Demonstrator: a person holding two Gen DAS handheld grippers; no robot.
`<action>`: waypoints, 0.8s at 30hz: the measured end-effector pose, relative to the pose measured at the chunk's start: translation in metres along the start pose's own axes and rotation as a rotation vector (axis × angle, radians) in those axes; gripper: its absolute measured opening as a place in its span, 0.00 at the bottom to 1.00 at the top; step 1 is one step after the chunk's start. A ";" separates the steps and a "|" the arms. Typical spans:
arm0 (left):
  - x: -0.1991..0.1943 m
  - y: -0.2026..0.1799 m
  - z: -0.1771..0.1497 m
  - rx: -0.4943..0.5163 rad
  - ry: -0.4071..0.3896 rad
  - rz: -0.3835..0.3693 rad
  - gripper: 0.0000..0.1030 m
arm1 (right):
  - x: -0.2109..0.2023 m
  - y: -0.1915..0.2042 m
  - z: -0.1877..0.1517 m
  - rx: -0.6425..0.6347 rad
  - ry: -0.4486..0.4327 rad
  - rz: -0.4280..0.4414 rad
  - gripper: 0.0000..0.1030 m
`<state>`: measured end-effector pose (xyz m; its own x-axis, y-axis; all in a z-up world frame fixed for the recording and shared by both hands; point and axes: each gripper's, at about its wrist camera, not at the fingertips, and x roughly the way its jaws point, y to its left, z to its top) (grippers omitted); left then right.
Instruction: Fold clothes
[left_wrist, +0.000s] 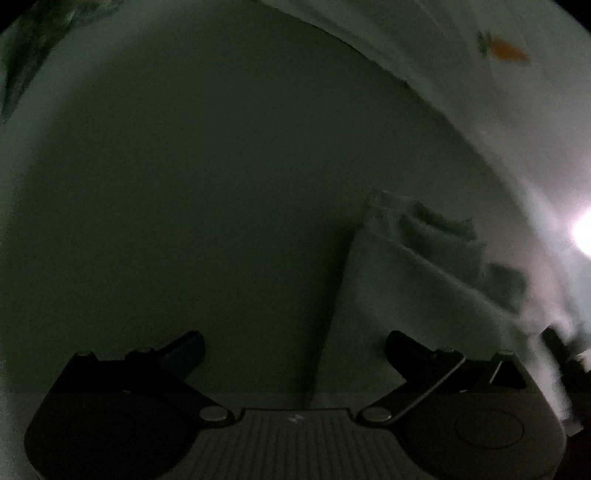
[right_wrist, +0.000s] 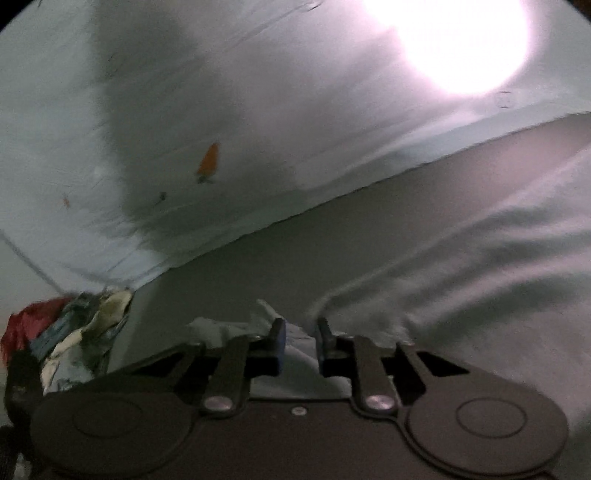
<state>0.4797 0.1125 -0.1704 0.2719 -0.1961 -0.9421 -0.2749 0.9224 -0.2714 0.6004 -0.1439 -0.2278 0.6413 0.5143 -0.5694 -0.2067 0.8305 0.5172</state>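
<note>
Right wrist view: pale garment (right_wrist: 461, 266) lies rumpled to the right, an edge pinched in the nearly closed right gripper (right_wrist: 301, 343), likely to carry a fold across. Left gripper (left_wrist: 293, 347) gapes wide, holds nothing, a garment corner just right of it. Carrot-print sheet (right_wrist: 166, 129) lies far; clothes pile (right_wrist: 70, 332) near left.

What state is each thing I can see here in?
left gripper: open, holding nothing
right gripper: nearly closed, pale cloth between its fingers
pale garment: rumpled, part lifted
carrot-print sheet: spread out
pile of clothes: heaped, unfolded
</note>
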 end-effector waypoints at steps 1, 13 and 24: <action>0.003 -0.007 0.001 0.030 -0.001 0.033 1.00 | 0.009 0.004 0.003 -0.023 0.023 0.002 0.32; 0.026 -0.031 0.022 0.084 0.036 0.212 1.00 | 0.025 0.034 0.002 -0.179 0.034 -0.146 0.04; 0.026 -0.017 0.025 0.100 -0.005 0.217 1.00 | 0.035 0.043 -0.035 -0.590 -0.006 -0.572 0.28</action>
<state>0.5149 0.0998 -0.1856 0.2213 0.0114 -0.9751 -0.2346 0.9712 -0.0419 0.5884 -0.0822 -0.2477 0.7688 -0.0224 -0.6391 -0.2005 0.9405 -0.2742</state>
